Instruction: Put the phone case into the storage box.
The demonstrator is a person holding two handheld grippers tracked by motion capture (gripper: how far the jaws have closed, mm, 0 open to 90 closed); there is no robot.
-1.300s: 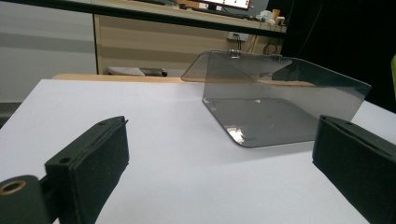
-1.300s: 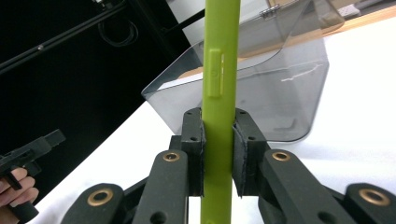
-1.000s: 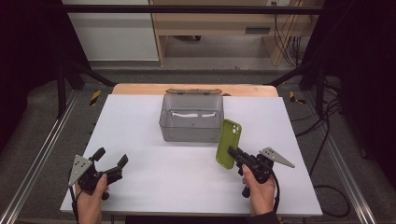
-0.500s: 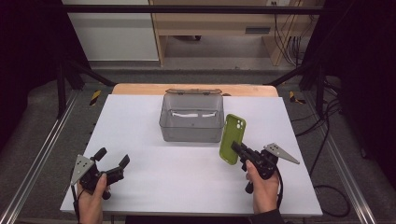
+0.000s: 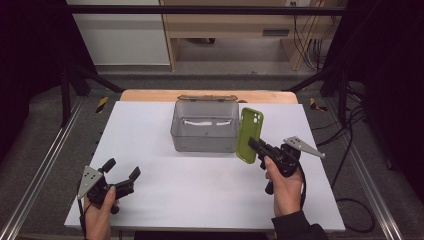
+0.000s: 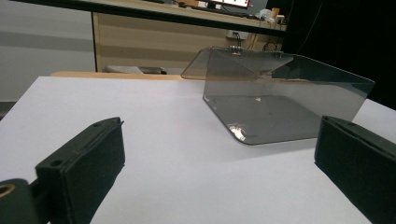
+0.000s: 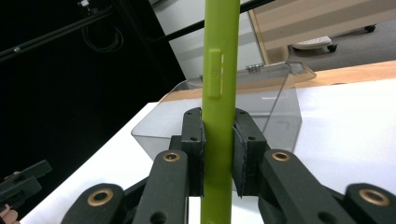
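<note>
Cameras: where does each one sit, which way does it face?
High view: above the person's side, facing forward and down on the table; both hands, left gripper, right gripper.
Left gripper view: low, past open jaws, toward the clear box.
Right gripper view: along jaws clamping the green phone.
All share the clear box.
</note>
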